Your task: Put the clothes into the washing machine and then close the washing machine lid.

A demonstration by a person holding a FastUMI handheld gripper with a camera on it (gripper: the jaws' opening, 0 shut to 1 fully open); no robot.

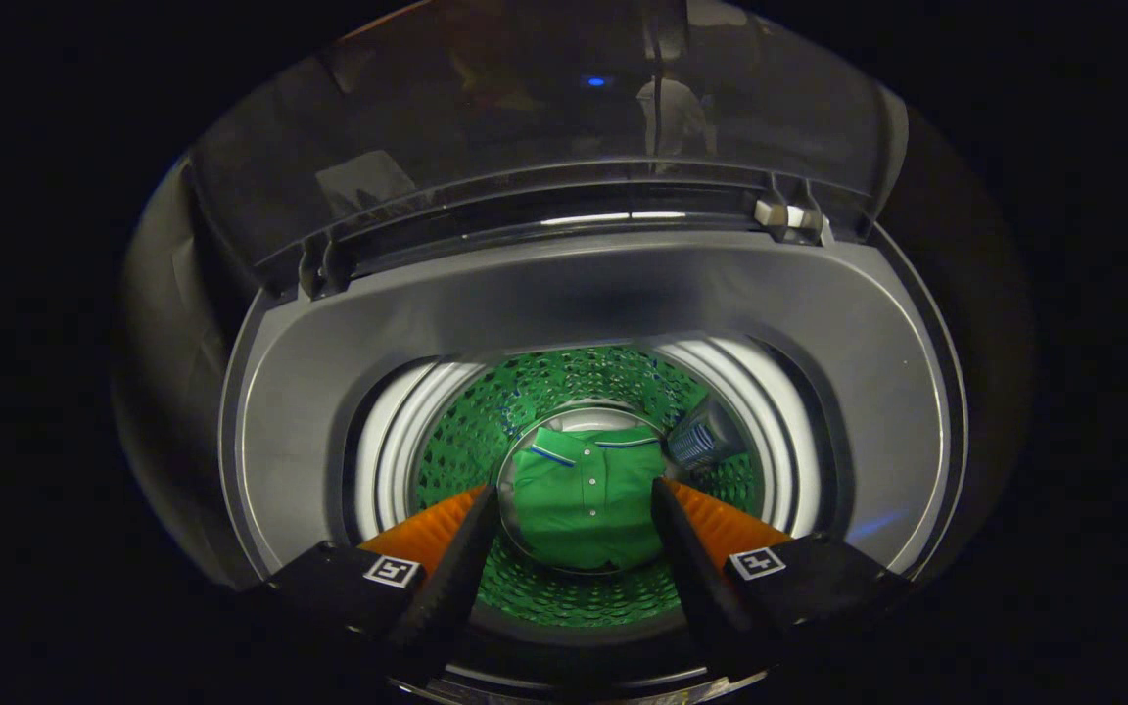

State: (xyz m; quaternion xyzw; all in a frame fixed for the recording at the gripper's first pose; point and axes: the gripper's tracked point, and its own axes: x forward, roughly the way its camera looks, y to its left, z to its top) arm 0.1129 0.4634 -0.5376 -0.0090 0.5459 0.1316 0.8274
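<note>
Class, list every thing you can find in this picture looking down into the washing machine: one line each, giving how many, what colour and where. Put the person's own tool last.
Washing machine top: one, grey, ringing the drum opening.
Lid: one, dark see-through, raised open beyond the opening, hinged at the far rim.
Drum: one, perforated wall reflecting green, white ring at its mouth, below the fingers.
Shirt: one, green with a blue-and-white trimmed collar and buttons, lying on the drum floor, seen between the fingers.
Small object: one, dark grey, against the drum wall beside the shirt; too unclear to name.
Gripper: one, fingers spread open above the drum, holding nothing.
</note>
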